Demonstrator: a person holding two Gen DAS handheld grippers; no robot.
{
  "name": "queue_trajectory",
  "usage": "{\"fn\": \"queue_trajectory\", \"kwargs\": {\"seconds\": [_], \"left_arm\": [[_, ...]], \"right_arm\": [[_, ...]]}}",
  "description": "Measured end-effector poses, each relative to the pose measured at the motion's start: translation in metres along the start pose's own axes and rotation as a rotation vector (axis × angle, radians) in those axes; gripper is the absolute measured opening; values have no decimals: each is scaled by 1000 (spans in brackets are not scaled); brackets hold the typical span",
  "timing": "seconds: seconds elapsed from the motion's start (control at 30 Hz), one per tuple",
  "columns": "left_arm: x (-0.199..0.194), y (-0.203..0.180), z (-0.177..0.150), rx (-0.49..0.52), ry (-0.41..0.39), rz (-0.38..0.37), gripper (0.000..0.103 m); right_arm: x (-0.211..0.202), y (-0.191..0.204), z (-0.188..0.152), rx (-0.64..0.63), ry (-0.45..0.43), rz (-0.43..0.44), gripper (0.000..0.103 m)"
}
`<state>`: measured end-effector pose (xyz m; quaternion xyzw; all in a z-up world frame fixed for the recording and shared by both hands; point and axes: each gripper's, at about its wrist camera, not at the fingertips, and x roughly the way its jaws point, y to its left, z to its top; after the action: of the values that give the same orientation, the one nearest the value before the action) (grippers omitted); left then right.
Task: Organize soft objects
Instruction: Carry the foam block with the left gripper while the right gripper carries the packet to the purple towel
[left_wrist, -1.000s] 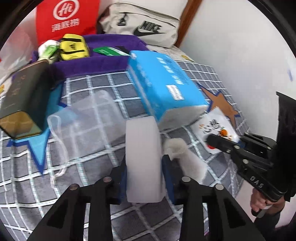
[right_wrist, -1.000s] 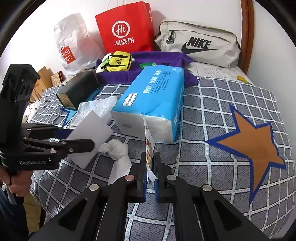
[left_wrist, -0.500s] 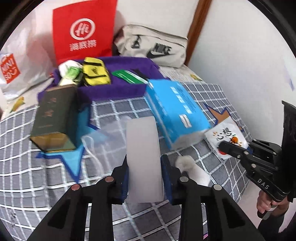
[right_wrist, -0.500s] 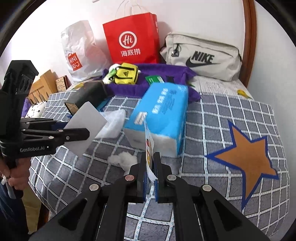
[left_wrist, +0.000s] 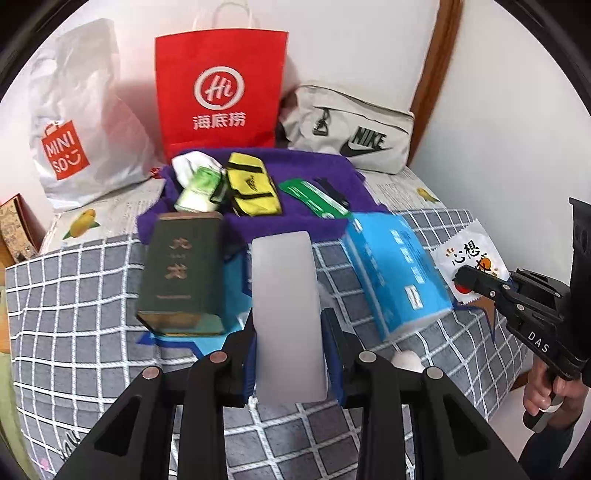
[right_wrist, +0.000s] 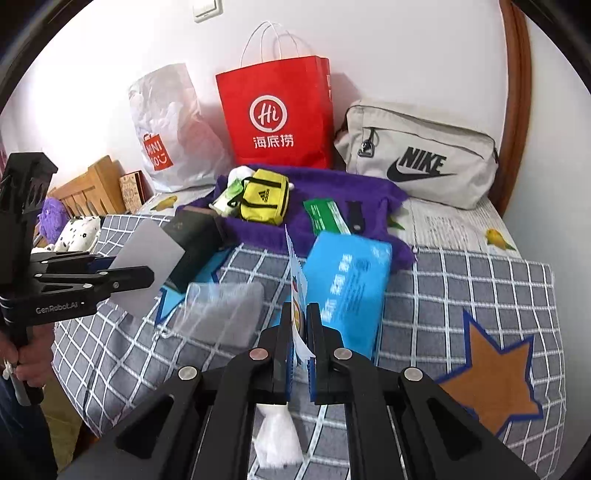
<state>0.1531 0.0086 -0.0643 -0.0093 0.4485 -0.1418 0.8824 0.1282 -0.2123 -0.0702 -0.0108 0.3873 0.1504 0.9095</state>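
My left gripper (left_wrist: 290, 325) is shut on a white foam block (left_wrist: 286, 295), held above the checked bedspread; it also shows in the right wrist view (right_wrist: 147, 269). My right gripper (right_wrist: 299, 321) is shut on a thin white printed packet (right_wrist: 295, 280), edge-on here and face-on in the left wrist view (left_wrist: 471, 258). A blue tissue pack (left_wrist: 395, 273) lies between the two. A purple towel (left_wrist: 332, 166) behind holds a yellow pouch (left_wrist: 251, 190), a green-white bundle (left_wrist: 199, 188) and a green card (left_wrist: 314, 197).
A dark green box (left_wrist: 177, 273) lies left of the foam block. A clear plastic bag (right_wrist: 221, 314) and a white cotton wad (right_wrist: 277, 439) lie on the bedspread (right_wrist: 461, 288). A red paper bag (left_wrist: 218, 85), a white Miniso bag (left_wrist: 70, 122) and a Nike bag (left_wrist: 351, 133) stand by the wall.
Both grippers have lifted up and back from the bed with their loads still held. More of the wall and bags is in view; the cotton wad stays on the bedspread.
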Motion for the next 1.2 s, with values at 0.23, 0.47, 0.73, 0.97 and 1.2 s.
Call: {"fn": "queue_trajectory", "kwargs": {"seconds": [0.23, 0.47, 0.73, 0.97, 1.2], "left_arm": [[2, 20, 18, -32, -24, 57, 30], [8, 34, 39, -47, -30, 88, 30], [19, 50, 66, -66, -31, 121, 30], [37, 61, 92, -76, -20, 136, 30], [71, 64, 118, -71, 13, 110, 30]], "right_arm": [[16, -2, 25, -6, -7, 2, 6], [29, -7, 50, -14, -17, -7, 6], [41, -17, 83, -16, -31, -12, 6], [68, -30, 106, -17, -22, -6, 6], [106, -38, 124, -41, 15, -5, 6]]}}
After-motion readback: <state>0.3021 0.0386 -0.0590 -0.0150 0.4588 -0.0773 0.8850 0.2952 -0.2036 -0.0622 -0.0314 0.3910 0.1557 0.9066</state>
